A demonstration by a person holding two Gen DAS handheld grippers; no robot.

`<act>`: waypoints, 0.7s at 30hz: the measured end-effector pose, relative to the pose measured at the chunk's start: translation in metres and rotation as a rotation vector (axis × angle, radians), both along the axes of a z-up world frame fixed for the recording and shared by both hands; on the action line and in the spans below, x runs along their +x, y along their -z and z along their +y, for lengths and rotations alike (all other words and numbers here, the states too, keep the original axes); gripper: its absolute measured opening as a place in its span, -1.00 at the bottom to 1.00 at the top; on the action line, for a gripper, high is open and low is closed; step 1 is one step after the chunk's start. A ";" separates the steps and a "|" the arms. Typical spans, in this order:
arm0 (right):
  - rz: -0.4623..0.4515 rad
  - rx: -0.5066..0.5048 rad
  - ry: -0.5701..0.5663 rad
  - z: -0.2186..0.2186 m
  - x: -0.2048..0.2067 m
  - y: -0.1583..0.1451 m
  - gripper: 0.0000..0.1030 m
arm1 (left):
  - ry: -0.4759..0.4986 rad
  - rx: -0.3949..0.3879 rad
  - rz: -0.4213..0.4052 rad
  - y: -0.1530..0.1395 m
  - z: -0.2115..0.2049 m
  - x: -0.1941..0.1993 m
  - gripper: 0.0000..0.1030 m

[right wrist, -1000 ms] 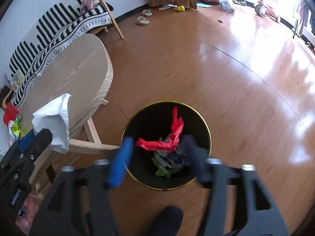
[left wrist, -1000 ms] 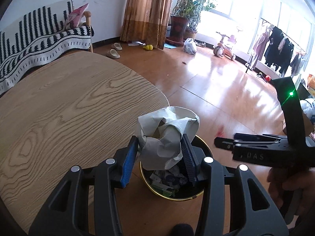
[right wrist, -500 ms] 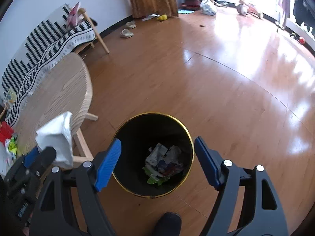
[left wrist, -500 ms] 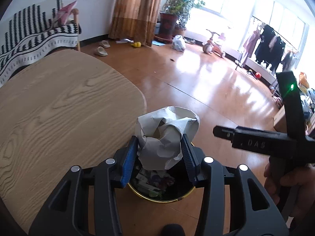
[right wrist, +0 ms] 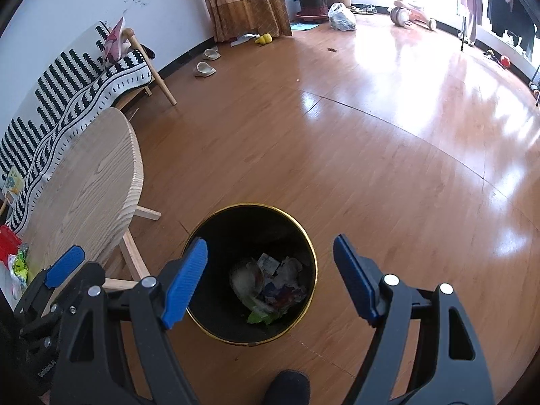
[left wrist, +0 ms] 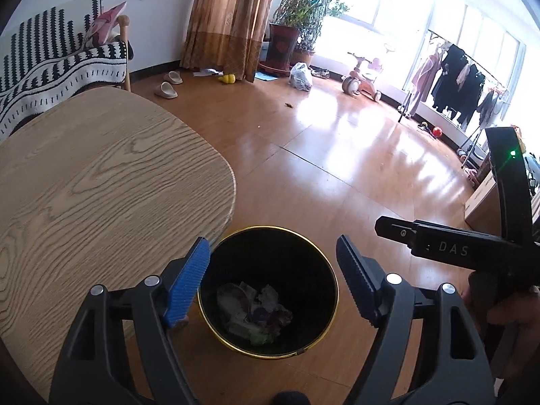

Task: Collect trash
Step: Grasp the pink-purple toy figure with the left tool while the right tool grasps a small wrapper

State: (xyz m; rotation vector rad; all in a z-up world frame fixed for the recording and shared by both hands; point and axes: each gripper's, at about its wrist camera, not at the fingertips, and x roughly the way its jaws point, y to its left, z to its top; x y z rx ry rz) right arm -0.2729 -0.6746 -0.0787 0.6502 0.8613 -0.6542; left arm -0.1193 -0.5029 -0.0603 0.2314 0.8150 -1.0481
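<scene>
A black bin with a gold rim [left wrist: 332,290] stands on the floor beside the wooden table [left wrist: 84,185]; it also shows in the right wrist view [right wrist: 305,236]. Crumpled paper and wrappers [left wrist: 253,314] lie at its bottom, seen too in the right wrist view [right wrist: 270,287]. My left gripper [left wrist: 273,280] is open and empty above the bin. My right gripper [right wrist: 270,280] is open and empty above the bin too. More trash, red and green [right wrist: 13,253], lies on the table's near end.
A striped sofa [right wrist: 77,91] stands behind the table. Table legs [right wrist: 135,260] are close to the bin's left. Slippers [right wrist: 206,67], a bag [right wrist: 341,17] and a tricycle [left wrist: 361,74] lie far off on the wood floor.
My left gripper opened and let the crumpled white paper fall into the bin. My right gripper opened earlier and dropped the red wrapper in; it stays open.
</scene>
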 end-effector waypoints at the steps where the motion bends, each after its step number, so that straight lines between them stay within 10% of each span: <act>1: 0.001 0.000 -0.006 0.001 0.003 0.000 0.45 | -0.004 0.000 -0.001 -0.002 0.003 0.001 0.46; 11: -0.021 -0.036 -0.141 0.055 0.065 -0.021 0.47 | -0.149 -0.004 -0.051 -0.027 0.080 0.047 0.67; 21: -0.055 -0.058 -0.401 0.175 0.185 -0.046 0.47 | -0.541 0.034 -0.074 -0.047 0.251 0.150 0.68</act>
